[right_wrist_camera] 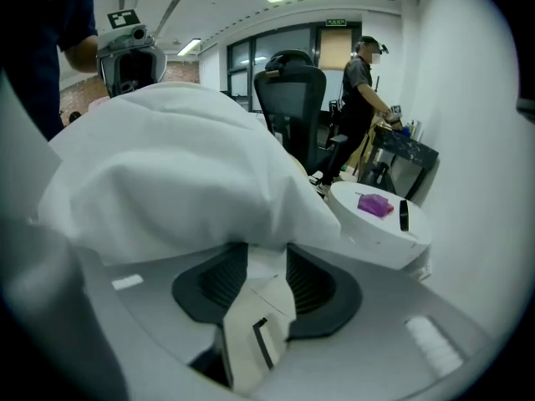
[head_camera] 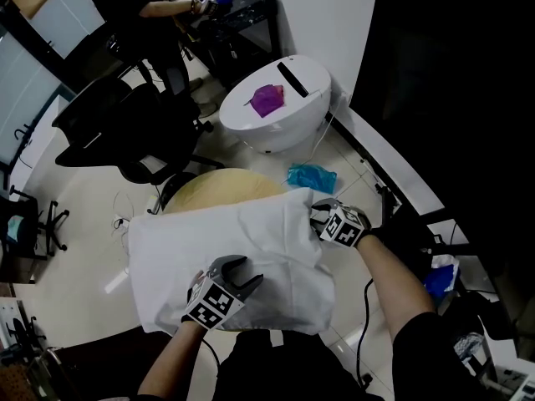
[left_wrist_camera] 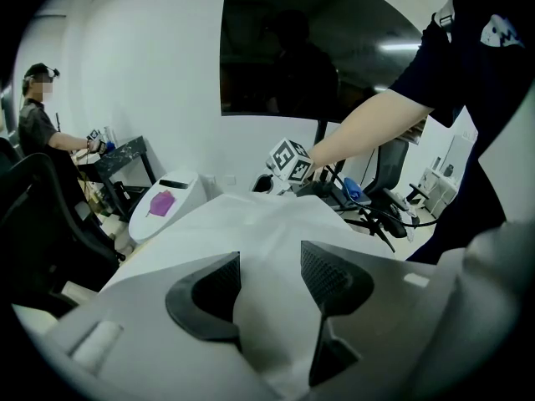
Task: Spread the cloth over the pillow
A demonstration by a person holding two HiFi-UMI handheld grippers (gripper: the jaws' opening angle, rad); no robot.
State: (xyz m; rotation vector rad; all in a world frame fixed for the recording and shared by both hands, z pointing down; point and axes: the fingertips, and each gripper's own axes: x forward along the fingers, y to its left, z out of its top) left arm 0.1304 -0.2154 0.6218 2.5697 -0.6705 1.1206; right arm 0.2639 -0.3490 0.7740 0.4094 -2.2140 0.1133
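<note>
**White cloth lies over the pillow, a tool at each side**

The cloth (head_camera: 251, 241) is soft, matte white fabric, creased in long diagonal folds. It is draped over the plump, rectangular pillow (head_camera: 167, 299), which is also white, so where one ends and the other begins cannot be told. The pillow covers most of the round, beige desk (head_camera: 217, 186); only the desk's far edge shows beyond it.

The left tool (head_camera: 249, 272) rests on the near edge of the pillow. Its ribbed dark jaws stand apart, with a ridge of cloth rising between them.

The right tool (head_camera: 322, 217) is at the pillow's far right corner. Its jaws are parted round a hanging fold of cloth that carries a small sewn tag, and they do not visibly clamp it.

On the floor past the desk stands a smooth white oval unit (head_camera: 292, 115) with a crumpled purple piece (head_camera: 267, 100) on top. A blue bag (head_camera: 311, 176) lies near it.
</note>
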